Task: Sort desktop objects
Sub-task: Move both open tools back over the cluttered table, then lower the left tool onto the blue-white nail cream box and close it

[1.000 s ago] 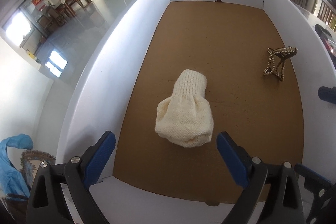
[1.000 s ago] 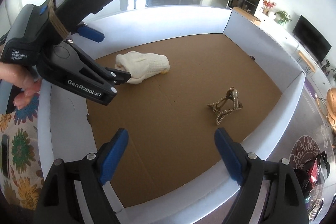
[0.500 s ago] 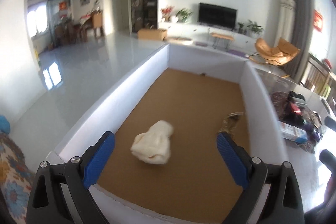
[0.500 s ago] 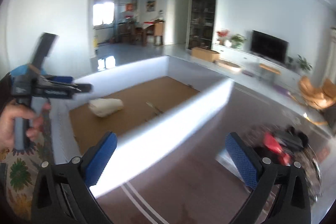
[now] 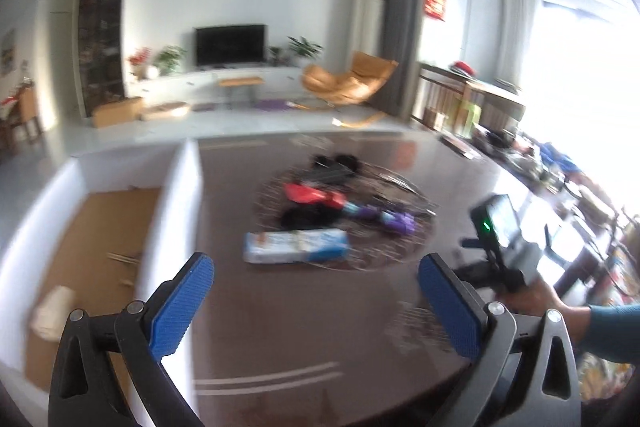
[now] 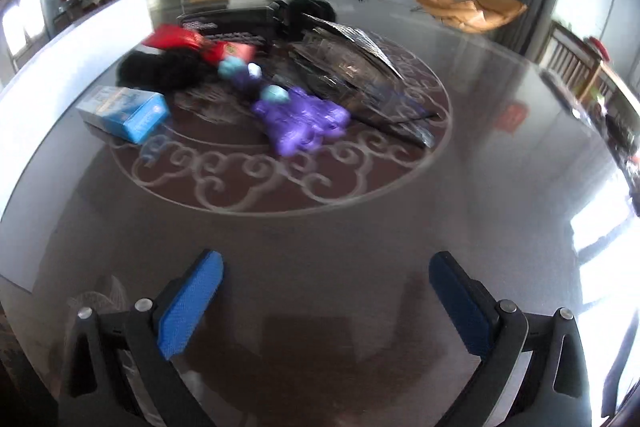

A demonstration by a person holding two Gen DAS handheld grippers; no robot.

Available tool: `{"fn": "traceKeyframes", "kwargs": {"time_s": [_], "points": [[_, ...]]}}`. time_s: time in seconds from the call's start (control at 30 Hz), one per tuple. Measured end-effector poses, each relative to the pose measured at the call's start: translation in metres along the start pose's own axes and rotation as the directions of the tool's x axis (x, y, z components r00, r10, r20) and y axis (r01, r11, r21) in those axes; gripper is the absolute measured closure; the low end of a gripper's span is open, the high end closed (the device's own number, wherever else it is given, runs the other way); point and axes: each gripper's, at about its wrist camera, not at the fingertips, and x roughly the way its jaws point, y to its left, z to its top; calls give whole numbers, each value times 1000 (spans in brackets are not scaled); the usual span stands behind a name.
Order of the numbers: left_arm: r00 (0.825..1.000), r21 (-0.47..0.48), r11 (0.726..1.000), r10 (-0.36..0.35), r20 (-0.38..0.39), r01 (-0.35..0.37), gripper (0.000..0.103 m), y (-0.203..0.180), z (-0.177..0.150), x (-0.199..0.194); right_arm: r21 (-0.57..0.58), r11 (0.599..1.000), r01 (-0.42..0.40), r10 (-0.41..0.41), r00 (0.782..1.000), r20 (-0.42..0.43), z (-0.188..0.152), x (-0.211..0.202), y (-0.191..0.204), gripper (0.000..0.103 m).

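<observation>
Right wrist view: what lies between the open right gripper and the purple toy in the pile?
Nothing but bare dark tabletop with its swirl pattern separates the right gripper from the purple toy.

Bare dark table [image 6: 320, 239] lies open between the grippers and the clutter pile [image 6: 260, 75] on the round scroll pattern; blue box [image 6: 124, 113] sits at the pile's near-left edge, purple item [image 6: 300, 119] at its near side; white tray wall [image 5: 176, 211] stands left of the pile, upright.
</observation>
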Motion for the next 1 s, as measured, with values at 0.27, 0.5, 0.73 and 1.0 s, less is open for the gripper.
{"fn": "traceKeyframes", "kwargs": {"time_s": [0.27,0.5,0.73,1.0], "points": [[965,70,997,29,-262,-11,0,-63,-54,130,78,997,15,-15,1000,-3,4,-2,-21,0],[930,66,995,96,-356,-77,0,-52,-77,186,78,997,17,-17,1000,-2,5,-1,-17,0],[935,107,994,62,-350,-26,0,-50,-77,191,79,997,18,-18,1000,0,3,-1,-16,0],[924,181,982,118,-365,-54,0,-37,-54,191,95,995,30,-30,1000,1,1,-2,-18,0]]}}
